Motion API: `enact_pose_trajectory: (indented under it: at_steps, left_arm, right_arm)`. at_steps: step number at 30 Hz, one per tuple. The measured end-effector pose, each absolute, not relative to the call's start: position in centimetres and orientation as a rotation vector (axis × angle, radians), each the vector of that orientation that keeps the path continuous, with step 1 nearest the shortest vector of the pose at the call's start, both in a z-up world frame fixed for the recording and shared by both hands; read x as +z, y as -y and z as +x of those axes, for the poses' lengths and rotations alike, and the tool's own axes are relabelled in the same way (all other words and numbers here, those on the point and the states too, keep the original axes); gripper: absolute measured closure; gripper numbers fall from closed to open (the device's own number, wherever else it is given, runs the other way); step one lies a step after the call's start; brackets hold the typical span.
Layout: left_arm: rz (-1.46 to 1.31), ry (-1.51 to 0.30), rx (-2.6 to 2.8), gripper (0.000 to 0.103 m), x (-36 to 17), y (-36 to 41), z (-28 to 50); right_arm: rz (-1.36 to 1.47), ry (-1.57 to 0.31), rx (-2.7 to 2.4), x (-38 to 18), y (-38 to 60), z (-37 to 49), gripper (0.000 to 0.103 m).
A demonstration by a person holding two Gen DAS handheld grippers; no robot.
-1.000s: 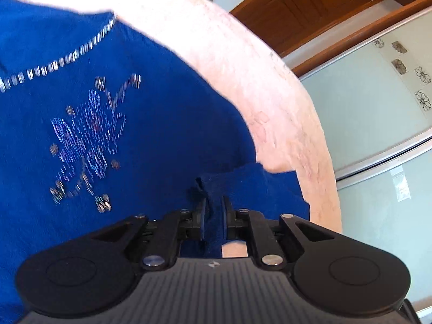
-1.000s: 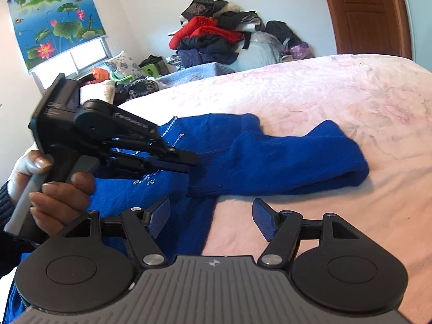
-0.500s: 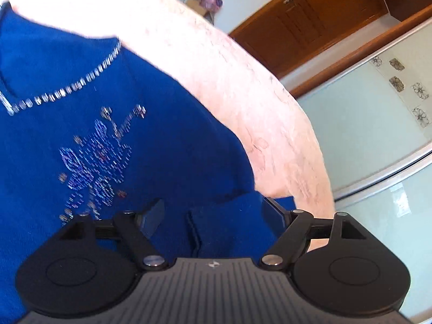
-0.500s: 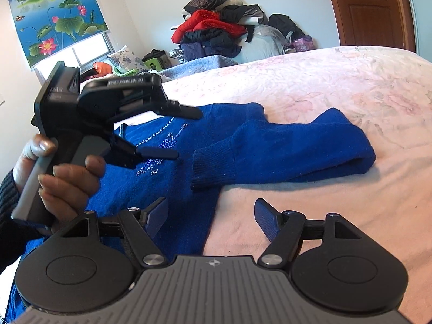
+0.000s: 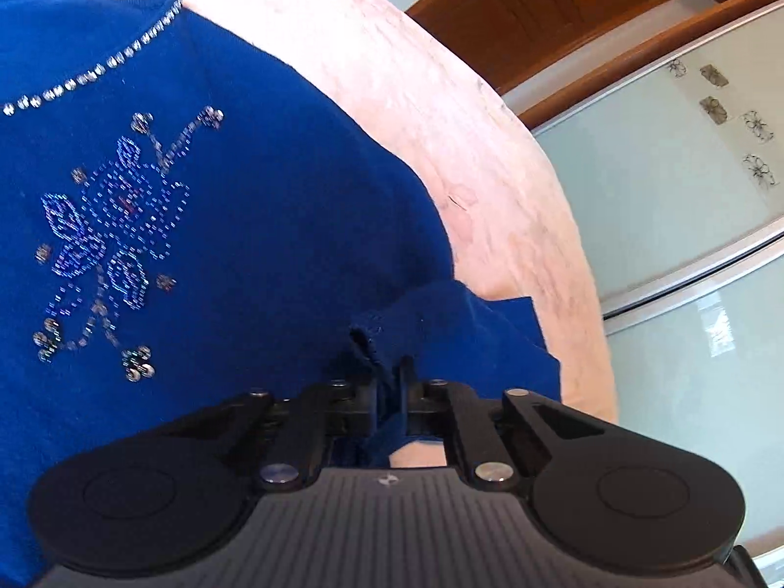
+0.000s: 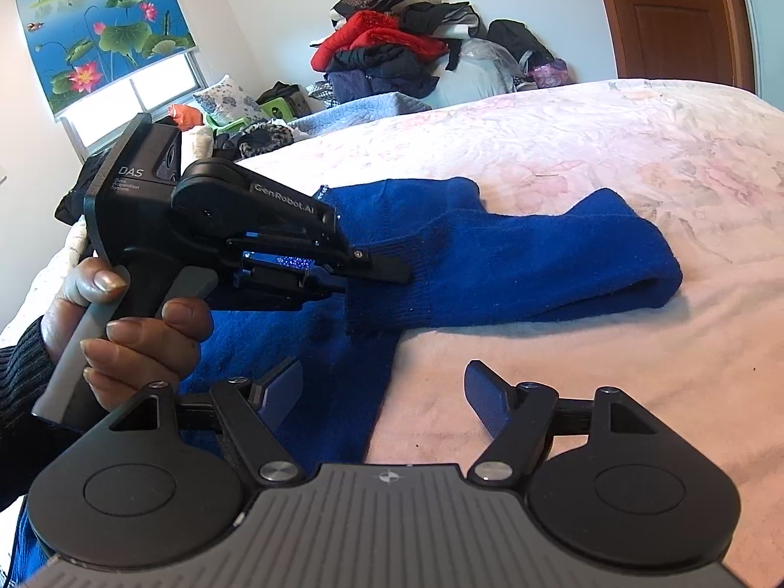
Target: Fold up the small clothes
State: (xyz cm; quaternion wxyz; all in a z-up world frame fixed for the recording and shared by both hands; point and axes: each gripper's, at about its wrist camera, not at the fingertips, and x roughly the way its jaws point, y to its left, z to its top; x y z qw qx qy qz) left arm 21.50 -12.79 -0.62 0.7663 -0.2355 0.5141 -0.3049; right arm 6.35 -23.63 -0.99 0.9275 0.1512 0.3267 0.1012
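Observation:
A blue sweater [image 5: 245, 225] with a beaded flower and beaded neckline lies flat on the pink bed [image 6: 612, 147]. Its right sleeve [image 6: 539, 264] is folded across toward the body, with the ribbed cuff [image 5: 431, 323] on the sweater's edge. My left gripper [image 5: 389, 372] is shut on that cuff, and blue fabric shows between its fingers. The right wrist view shows the same left gripper [image 6: 387, 272] from the side, held by a hand [image 6: 137, 338]. My right gripper [image 6: 382, 387] hovers open over the sweater's lower side edge and the bedspread, gripping nothing.
A pile of clothes [image 6: 392, 54] is stacked against the far wall beyond the bed. A wooden door [image 6: 671, 14] stands at the back right. A window with a lotus blind [image 6: 98, 34] is at the left. Frosted wardrobe panels [image 5: 661, 196] run beside the bed's edge.
The left gripper, shut on the cuff a second ago, opened wide over it and has closed on the cuff again. The right gripper has stayed open in place.

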Motion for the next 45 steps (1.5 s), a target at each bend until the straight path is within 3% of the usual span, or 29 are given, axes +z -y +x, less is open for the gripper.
enact_pose_trajectory:
  at_steps: [6, 11, 22, 34, 40, 41, 43, 44, 45]
  left_arm:
    - [-0.478, -0.975, -0.671, 0.099, 4.5, 10.6, 20.4]
    - [-0.555, -0.814, -0.643, 0.099, 8.8, 1.9, 18.9]
    - [-0.727, -0.747, -0.319, 0.099, 8.0, -15.7, 15.7]
    - [-0.917, -0.736, -0.252, 0.099, 6.2, -19.5, 13.1]
    - [-0.915, -0.674, -0.220, 0.099, 8.0, -20.6, 13.2]
    - [-0.925, -0.657, -0.202, 0.099, 8.2, -21.1, 13.1]
    - [-0.938, -0.649, -0.193, 0.099, 8.1, -21.8, 13.3]
    - [-0.931, -0.661, -0.183, 0.099, 7.9, -21.9, 13.5]
    - [-0.924, -0.678, -0.178, 0.099, 7.4, -22.0, 13.7]
  right_arm:
    - [0.367, -0.664, 0.219, -0.7, 24.3, 6.6, 0.026]
    - [0.634, -0.614, 0.245, -0.7, 27.8, 7.1, 0.026]
    - [1.215, -0.619, 0.289, -4.2, 31.7, 11.8, 0.026]
    - [1.229, -0.707, 0.256, -5.6, 29.4, 18.3, 0.025]
    - [0.906, -0.823, 0.184, -4.4, 27.5, 23.8, 0.026]
    - [0.861, -0.823, 0.196, -4.2, 27.1, 24.3, 0.033]
    - [0.769, -0.834, 0.212, -3.9, 26.1, 25.2, 0.088]
    - [0.730, -0.857, 0.209, -4.1, 25.8, 25.5, 0.094]
    - [0.704, -0.865, 0.208, -4.3, 25.6, 25.5, 0.094]
